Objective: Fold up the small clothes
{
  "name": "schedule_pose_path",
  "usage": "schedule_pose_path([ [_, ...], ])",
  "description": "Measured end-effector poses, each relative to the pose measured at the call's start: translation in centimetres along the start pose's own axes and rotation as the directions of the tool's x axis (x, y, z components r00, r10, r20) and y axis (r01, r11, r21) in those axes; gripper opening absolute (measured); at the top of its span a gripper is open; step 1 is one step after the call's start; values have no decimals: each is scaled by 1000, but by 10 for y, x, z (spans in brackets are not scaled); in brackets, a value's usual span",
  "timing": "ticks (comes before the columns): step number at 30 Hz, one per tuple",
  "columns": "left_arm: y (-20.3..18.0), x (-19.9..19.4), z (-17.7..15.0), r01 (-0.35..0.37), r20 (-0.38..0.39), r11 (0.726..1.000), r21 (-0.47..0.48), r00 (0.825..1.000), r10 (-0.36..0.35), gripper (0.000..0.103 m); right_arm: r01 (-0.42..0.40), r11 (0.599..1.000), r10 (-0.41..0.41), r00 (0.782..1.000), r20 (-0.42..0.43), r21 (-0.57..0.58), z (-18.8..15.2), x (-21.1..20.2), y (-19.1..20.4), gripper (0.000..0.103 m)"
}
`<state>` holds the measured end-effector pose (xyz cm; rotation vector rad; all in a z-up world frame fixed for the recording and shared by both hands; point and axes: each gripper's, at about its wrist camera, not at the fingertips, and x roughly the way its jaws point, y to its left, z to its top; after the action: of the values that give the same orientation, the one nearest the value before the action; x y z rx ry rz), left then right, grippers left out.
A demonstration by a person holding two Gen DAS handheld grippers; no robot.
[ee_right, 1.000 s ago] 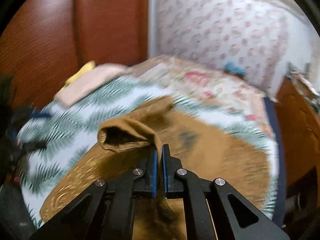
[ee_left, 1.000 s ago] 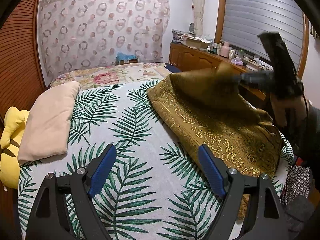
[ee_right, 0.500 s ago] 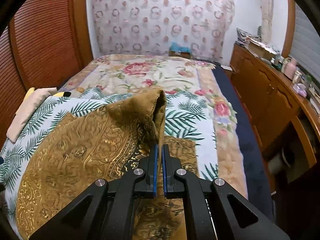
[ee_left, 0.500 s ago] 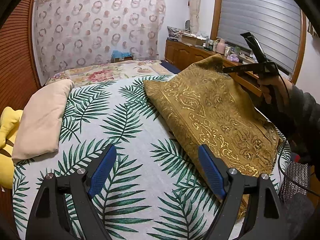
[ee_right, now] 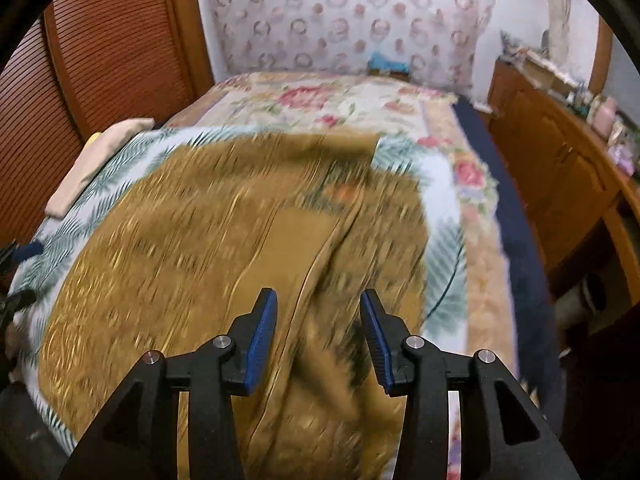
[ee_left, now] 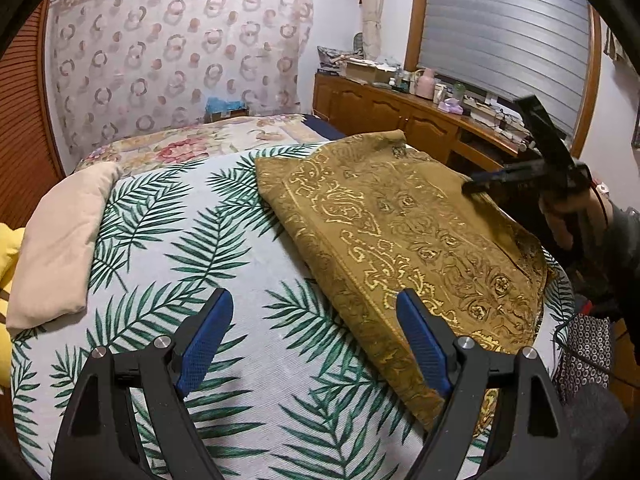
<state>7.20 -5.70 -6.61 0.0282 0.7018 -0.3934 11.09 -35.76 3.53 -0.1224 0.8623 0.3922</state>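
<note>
A gold-brown patterned cloth [ee_left: 404,232] lies folded over on the right half of the palm-leaf bedspread [ee_left: 208,248]. My left gripper [ee_left: 316,320] hovers open above the bedspread at the cloth's near left edge, nothing between its fingers. In the left wrist view my right gripper [ee_left: 472,186] hangs over the cloth's far right side, held by a person's hand [ee_left: 572,216]. In the right wrist view the right gripper [ee_right: 318,312] is over the blurred cloth [ee_right: 224,248]; its jaws are opening, and the cloth lies below them, not pressed by the pads.
A folded beige cloth [ee_left: 60,236] and a yellow plush [ee_left: 8,256] lie at the bed's left edge. A wooden dresser [ee_left: 400,116] with small items runs along the right wall. A floral quilt [ee_left: 192,140] covers the far end of the bed.
The right gripper carried the cloth's corner across and down, then opened and let it go; the cloth now lies flat, folded. The left gripper stayed open and shifted slightly.
</note>
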Motion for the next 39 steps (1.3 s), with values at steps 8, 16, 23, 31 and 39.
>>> schedule_pose_path([
  [8, -5, 14, 4, 14, -31, 1000, 2, 999, -14, 84, -46, 997, 44, 998, -37, -55, -14, 15, 2, 26],
  [16, -15, 19, -4, 44, -71, 999, 6, 997, -43, 84, -13, 998, 18, 997, 77, -56, -27, -34, -10, 3],
  [23, -28, 22, -9, 80, -103, 997, 15, 992, -78, 84, 52, 999, -52, 997, 60, -1, -41, -39, -20, 5],
  [31, -38, 13, -14, 117, -114, 993, 17, 987, -114, 81, 105, 994, -103, 990, 99, -12, -51, -62, 5, 50],
  [39, -51, 11, -27, 168, -170, 985, 32, 972, -160, 58, 34, 999, -29, 990, 137, -35, -81, -73, 32, 52],
])
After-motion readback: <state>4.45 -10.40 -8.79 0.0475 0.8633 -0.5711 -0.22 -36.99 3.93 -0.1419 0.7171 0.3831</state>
